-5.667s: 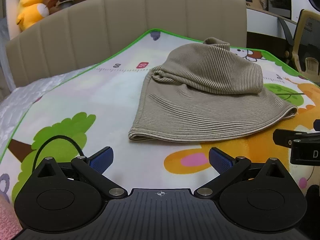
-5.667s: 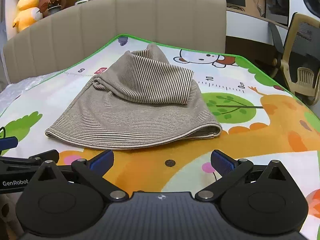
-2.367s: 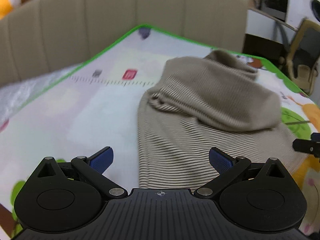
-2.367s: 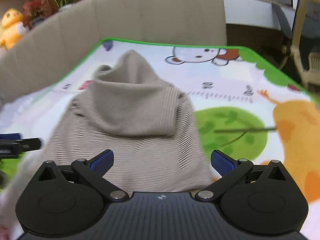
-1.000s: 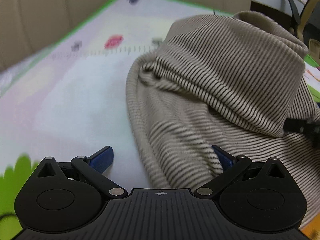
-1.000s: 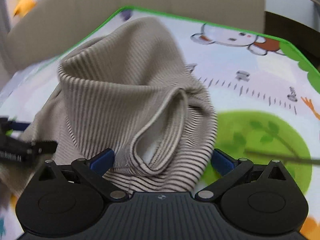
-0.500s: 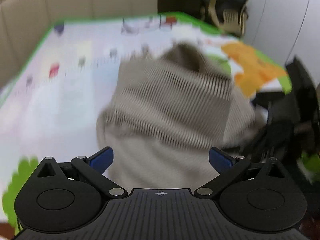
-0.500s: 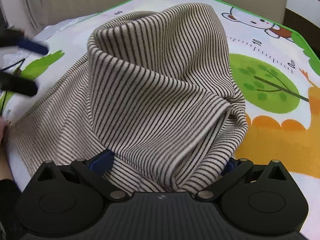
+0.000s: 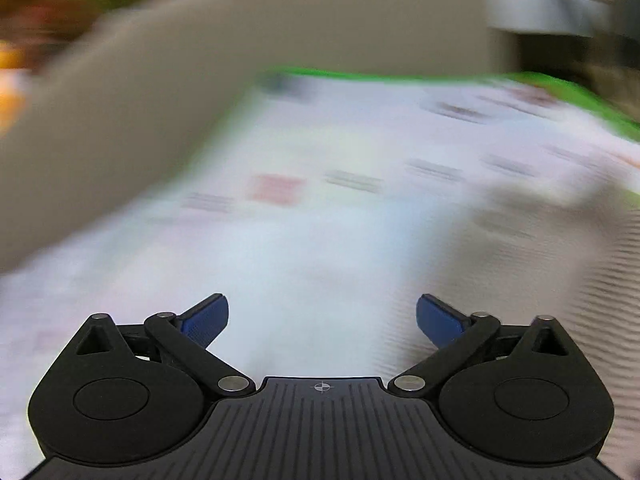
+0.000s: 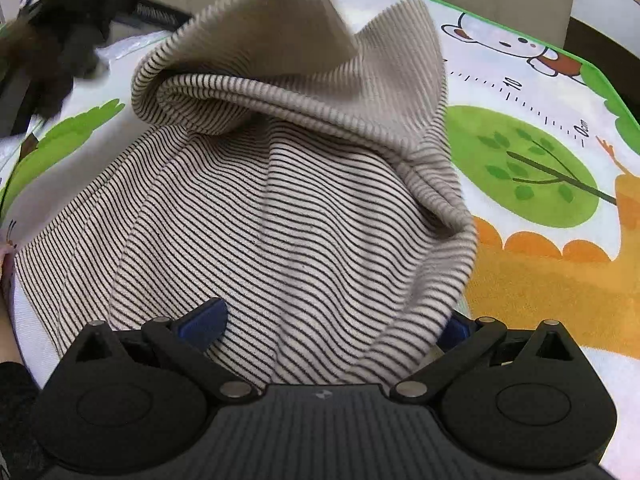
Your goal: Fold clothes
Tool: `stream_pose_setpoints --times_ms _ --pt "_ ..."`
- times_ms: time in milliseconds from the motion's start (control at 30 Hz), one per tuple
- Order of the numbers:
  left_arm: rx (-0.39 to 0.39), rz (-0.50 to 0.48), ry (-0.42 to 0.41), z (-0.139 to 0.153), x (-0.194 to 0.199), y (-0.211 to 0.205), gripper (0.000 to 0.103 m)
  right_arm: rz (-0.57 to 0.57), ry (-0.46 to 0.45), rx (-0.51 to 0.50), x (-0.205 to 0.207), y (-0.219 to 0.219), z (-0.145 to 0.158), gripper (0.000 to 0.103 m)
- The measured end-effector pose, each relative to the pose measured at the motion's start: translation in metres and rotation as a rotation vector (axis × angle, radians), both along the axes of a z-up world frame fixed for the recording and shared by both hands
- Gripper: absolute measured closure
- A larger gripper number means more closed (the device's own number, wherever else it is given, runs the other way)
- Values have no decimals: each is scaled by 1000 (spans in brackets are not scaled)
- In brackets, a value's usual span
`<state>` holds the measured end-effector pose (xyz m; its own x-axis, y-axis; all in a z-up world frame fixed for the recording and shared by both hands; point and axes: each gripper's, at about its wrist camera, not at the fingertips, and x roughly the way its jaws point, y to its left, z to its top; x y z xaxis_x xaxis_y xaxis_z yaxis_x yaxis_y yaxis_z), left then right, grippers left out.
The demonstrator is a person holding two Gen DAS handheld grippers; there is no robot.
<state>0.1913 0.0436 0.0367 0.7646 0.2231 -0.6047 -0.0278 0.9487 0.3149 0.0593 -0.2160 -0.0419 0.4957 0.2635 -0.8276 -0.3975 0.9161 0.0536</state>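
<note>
Right gripper (image 10: 328,320): blue pads spread wide, striped cloth lying between them, not pinched.
Left gripper (image 9: 322,318): pads spread, nothing between; view badly blurred.
Striped top (image 10: 272,208): bunched on play mat, upper part lifted and folded over; its edge shows at right of left wrist view (image 9: 592,264).
Play mat (image 10: 540,160): green-edged, cartoon prints.
Headboard (image 9: 280,32): beige, behind mat.

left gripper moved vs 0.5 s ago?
Yes. Left gripper swung left: the garment now sits at the view's right edge, mat ahead, fingers open.
</note>
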Motion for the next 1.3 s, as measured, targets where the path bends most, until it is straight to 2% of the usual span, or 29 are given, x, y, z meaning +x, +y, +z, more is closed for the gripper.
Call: stream_pose_setpoints --times_ms 67,100,167,267,300,367,500,567,633,700,767,800,867,933,1033,1133,1200,1300 --pt "-12 148 -36 8 13 40 1 -5 5 0 3 2 0 0" --pt "-72 211 -40 12 14 60 1 -9 8 -1 5 3 0 0" --pt "-259 295 -38 16 6 91 1 -15 17 -4 9 6 0 0" --pt "-471 264 -31 4 -9 95 1 -32 29 -1 10 7 4 0" --pt "-484 219 -29 -2 -14 87 1 -36 28 -1 8 7 8 0" --pt "-441 94 -23 -15 -22 63 1 -52 -16 0 4 6 23 0" --pt "-278 -190 -38 -27 -36 16 1 -92 -313 -11 -12 3 76 0" --pt "-249 -308 -68 -22 -47 -4 0 -96 -437 -42 -22 5 100 0" --pt "-302 -399 -71 -17 -51 -15 0 -136 -496 -23 -19 3 118 0" --pt "-354 -440 -53 -11 -57 -19 0 -173 -473 29 -19 -1 122 0" --pt "-386 -467 -38 -6 -64 -21 0 -185 -512 10 -26 3 129 0" --pt "-379 -472 -46 -5 -66 -22 0 -191 -566 -23 -30 4 136 0" --pt "-362 -480 -67 -4 -73 -23 0 -202 -616 -47 -32 -4 155 0" --pt "-361 -481 -91 -1 -78 -21 0 -216 -614 -41 -31 -13 167 0" --pt "-385 -444 -108 6 -77 -15 0 -200 -611 -73 -38 -17 170 0" --pt "-442 -390 -75 4 -62 -6 0 -190 -626 -36 -58 -21 170 0" --pt "-461 -368 -48 2 -60 -2 0 -267 -574 118 -67 -35 169 0" --pt "-472 -354 -28 -1 -60 -1 0 -389 -319 400 -49 -53 138 0"
